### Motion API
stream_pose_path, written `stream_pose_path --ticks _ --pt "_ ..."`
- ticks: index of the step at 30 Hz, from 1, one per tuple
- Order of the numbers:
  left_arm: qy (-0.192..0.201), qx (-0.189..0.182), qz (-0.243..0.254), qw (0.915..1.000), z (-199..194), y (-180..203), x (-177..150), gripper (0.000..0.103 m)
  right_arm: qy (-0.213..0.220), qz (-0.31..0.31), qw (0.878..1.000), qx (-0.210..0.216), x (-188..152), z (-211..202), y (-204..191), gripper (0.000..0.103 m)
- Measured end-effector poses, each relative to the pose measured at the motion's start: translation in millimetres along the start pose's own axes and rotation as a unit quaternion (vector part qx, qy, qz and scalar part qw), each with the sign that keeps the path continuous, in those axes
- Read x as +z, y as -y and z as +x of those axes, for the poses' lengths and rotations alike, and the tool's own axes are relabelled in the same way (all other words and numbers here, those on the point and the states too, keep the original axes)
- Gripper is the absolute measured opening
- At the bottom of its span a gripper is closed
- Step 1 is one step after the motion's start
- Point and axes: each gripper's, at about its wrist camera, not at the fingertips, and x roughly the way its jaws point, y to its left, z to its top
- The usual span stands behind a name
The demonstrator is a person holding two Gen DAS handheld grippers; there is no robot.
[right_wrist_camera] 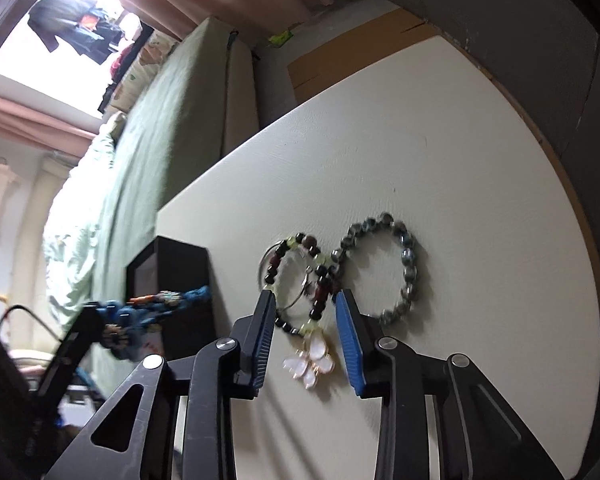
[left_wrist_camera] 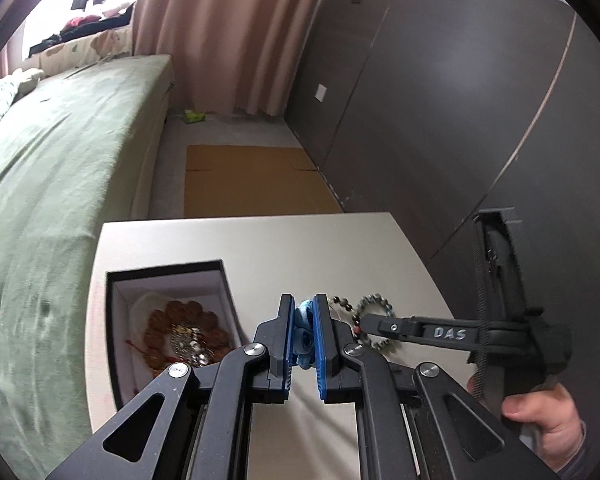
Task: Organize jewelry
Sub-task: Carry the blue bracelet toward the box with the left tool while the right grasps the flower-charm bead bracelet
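Note:
My left gripper [left_wrist_camera: 303,308] is shut on a blue braided bracelet [left_wrist_camera: 302,334], held above the white table beside the black jewelry box [left_wrist_camera: 172,276]. It also shows in the right wrist view [right_wrist_camera: 148,308], held at the left. The box holds a brown bead bracelet [left_wrist_camera: 180,316] and silver pieces. My right gripper [right_wrist_camera: 305,300] is open, its fingers astride a dark and yellow bead bracelet [right_wrist_camera: 300,276] with a white butterfly charm [right_wrist_camera: 310,362]. A grey bead bracelet [right_wrist_camera: 380,268] lies just right of it. The right gripper [left_wrist_camera: 364,326] also shows in the left wrist view, over the bracelets.
The white table [right_wrist_camera: 460,140] stands between a green bed [left_wrist_camera: 60,160] on the left and a dark wardrobe [left_wrist_camera: 440,100] on the right. Flat cardboard [left_wrist_camera: 252,180] lies on the floor beyond the table. A hand [left_wrist_camera: 548,420] grips the right tool's handle.

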Motion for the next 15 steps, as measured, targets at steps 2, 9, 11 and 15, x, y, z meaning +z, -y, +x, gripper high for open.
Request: stream_pose_path --ticks 2,9,11,15 --pt "0.002 0.000 -0.003 1.0000 -2.7 -6.2 3.2 0.009 0.002 -0.010 1.000 -0.015 3.5 4.1 -4.3 0.031" --pt "0.005 -0.003 -0.010 0.9999 -0.3 -16.9 9.9 0.009 -0.012 -0.046 0.995 -0.086 8.7 22.5 -15.7 0.018" --pt "0.004 -0.004 -0.011 0.9999 0.8 -18.9 11.3 0.009 -0.018 -0.055 0.993 -0.103 9.3 24.7 -16.8 0.013" --pt "0.006 -0.003 -0.011 0.9999 -1.7 -20.7 12.1 0.009 -0.013 -0.059 0.992 -0.109 9.5 19.9 -15.4 0.010"
